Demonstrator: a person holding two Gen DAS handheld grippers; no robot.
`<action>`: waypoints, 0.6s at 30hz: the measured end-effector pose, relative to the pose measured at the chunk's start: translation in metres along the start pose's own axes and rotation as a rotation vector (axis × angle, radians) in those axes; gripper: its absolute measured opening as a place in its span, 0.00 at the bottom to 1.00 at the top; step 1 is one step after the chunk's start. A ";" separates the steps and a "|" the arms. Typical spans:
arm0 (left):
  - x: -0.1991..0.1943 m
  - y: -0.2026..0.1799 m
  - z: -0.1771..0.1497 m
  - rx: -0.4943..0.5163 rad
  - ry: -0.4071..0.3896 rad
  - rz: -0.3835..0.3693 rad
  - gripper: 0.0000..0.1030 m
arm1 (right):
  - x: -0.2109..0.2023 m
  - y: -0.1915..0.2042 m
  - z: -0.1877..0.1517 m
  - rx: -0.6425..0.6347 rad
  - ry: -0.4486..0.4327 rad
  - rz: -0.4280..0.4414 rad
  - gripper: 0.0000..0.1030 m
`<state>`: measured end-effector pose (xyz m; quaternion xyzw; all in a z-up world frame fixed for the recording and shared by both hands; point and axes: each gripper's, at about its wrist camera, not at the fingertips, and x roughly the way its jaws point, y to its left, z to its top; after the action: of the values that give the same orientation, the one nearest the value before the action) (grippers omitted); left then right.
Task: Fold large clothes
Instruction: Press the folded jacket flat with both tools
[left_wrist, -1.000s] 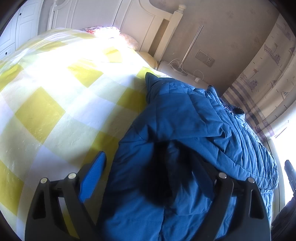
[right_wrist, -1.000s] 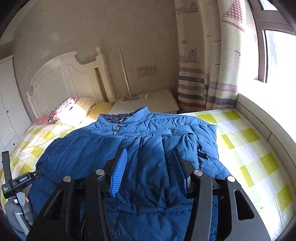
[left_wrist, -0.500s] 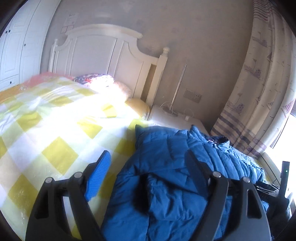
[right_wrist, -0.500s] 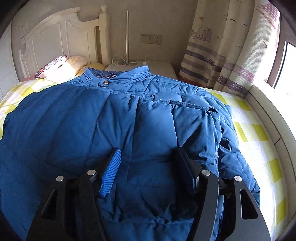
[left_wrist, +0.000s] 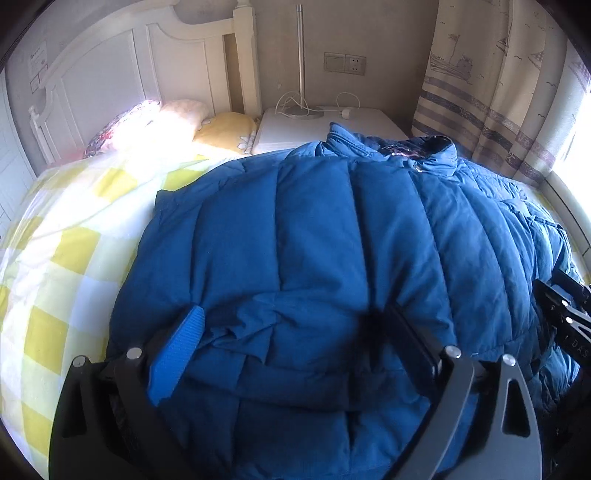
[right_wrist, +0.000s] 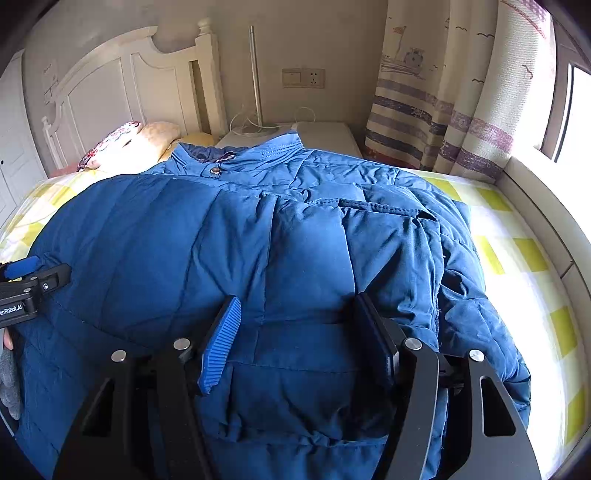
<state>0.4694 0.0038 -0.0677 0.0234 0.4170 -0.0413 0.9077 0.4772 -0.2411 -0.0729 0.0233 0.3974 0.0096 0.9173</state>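
Blue quilted down jacket (left_wrist: 317, 236) lying on the bed (left_wrist: 66, 251), collar toward the headboard (left_wrist: 122, 70) and nightstand (left_wrist: 325, 125), occupying the half of the bed nearer the curtain (right_wrist: 436, 110) and window. The yellow-and-white checked sheet is exposed along the far left side and as a strip at the window-side edge.

Left tongs (left_wrist: 291, 347): jaws spread wide and opening, hovering over a puffed ridge near the jacket's lower hem; the fabric bulges up between the pads, but they do not appear to press on it, so nothing is held. Right tongs (right_wrist: 295, 339): jaws parted about halfway, poised over the jacket's lower middle panel, likewise released, with cloth beneath them but no pinch visible.

Progress, as judged from the lay of the garment: the sides appear to have been brought inward, with a sleeve (right_wrist: 476, 295) bunched along the window-side edge, giving a roughly rectangular bundle. The lengthwise fold, hem toward collar, seems not yet done, and the bunched right edge may need tidying first.
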 end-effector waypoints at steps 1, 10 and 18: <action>-0.011 0.000 0.006 -0.014 -0.037 -0.014 0.93 | 0.001 0.000 0.000 0.000 0.002 0.001 0.61; 0.037 -0.095 0.045 0.142 0.034 -0.024 0.94 | 0.000 -0.001 0.000 0.007 0.000 0.010 0.61; 0.030 -0.093 0.055 0.124 -0.045 0.010 0.97 | -0.001 0.000 -0.001 0.023 -0.005 0.031 0.62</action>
<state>0.5218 -0.0950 -0.0554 0.0808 0.3929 -0.0632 0.9138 0.4761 -0.2411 -0.0732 0.0402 0.3950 0.0193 0.9176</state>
